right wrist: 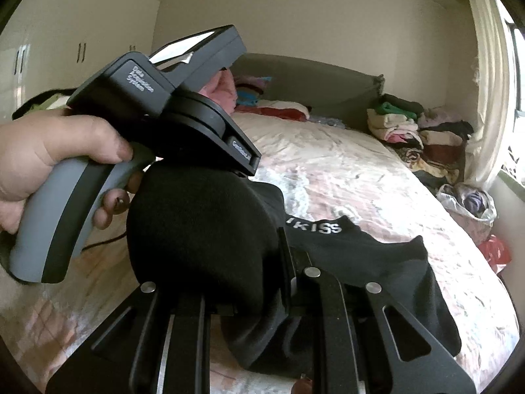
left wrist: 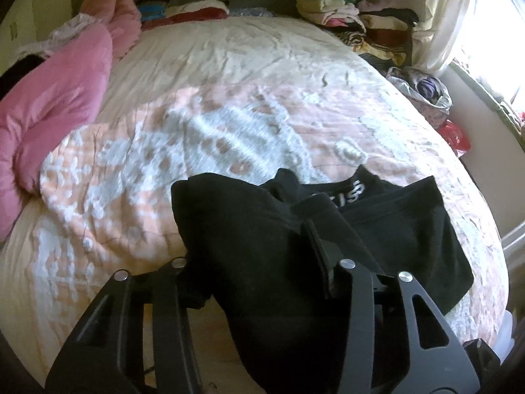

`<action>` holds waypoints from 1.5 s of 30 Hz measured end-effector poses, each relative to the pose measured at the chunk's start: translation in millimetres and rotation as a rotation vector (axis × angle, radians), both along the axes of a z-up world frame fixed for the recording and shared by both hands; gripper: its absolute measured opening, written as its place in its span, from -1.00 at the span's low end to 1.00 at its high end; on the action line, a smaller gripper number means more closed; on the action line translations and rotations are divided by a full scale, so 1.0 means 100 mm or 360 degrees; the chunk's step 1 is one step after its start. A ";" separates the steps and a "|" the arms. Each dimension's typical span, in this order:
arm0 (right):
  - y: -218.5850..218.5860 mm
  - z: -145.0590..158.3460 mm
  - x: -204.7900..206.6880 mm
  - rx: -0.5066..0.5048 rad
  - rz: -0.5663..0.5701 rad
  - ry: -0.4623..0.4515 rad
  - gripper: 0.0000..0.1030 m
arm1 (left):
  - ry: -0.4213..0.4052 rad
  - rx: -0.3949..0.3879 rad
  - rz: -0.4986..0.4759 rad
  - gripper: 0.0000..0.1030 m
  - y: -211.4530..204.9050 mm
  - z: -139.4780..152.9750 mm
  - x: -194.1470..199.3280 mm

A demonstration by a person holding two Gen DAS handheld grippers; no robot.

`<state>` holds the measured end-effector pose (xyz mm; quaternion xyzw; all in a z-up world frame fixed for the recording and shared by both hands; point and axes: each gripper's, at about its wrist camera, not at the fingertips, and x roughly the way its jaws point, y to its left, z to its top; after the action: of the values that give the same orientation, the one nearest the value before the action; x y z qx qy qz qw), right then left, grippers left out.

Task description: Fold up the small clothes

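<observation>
On the left edge of the bed (left wrist: 229, 75) my pink duvet (left wrist: 55, 98) lies bunched, well apart from the work. My left hand (right wrist: 39, 161) grips the grey handle of my left gripper (left wrist: 262, 249), which sits over the near edge of the bed. Its jaws are closed on the black garment (left wrist: 249, 262); one finger is buried under the cloth, the other (left wrist: 320, 252) presses against the fold. The garment, a small black piece with a waistband lettered "KISS" (right wrist: 323, 228), is lifted on its left side and trails down to the right onto the peach and white patterned bedspread (left wrist: 137, 170), near the bed's near right corner. My right gripper (right wrist: 259, 282) is clamped on the same garment just beside the left one, cloth bulging up between its fingers. Farther right, at the far right corner of the bed, stands a pile of folded clothes (right wrist: 410, 128). A plastic bag (right wrist: 469, 203) sits beside the bed's right edge, under the window (left wrist: 498, 32).
</observation>
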<state>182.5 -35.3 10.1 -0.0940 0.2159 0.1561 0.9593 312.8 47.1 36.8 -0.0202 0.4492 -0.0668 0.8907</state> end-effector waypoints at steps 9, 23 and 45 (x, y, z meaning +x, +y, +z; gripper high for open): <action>-0.33 0.04 0.02 0.0095 -0.0085 0.0000 -0.69 | -0.0032 0.0024 -0.0055 -0.26 -0.36 0.14 0.02; -0.96 -0.09 0.04 0.0331 -0.0231 0.0115 -0.69 | -0.0004 0.0061 -0.0146 -0.24 -1.05 0.09 0.11; -2.05 -0.70 0.21 0.1166 -0.0209 0.0780 -0.24 | 0.0070 -0.0114 -0.0307 0.64 -1.83 -0.10 0.29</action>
<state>203.9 -240.4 -59.6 0.3057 0.3728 0.1786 0.8577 341.4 -136.3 26.8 -0.0103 0.4657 -0.1677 0.8688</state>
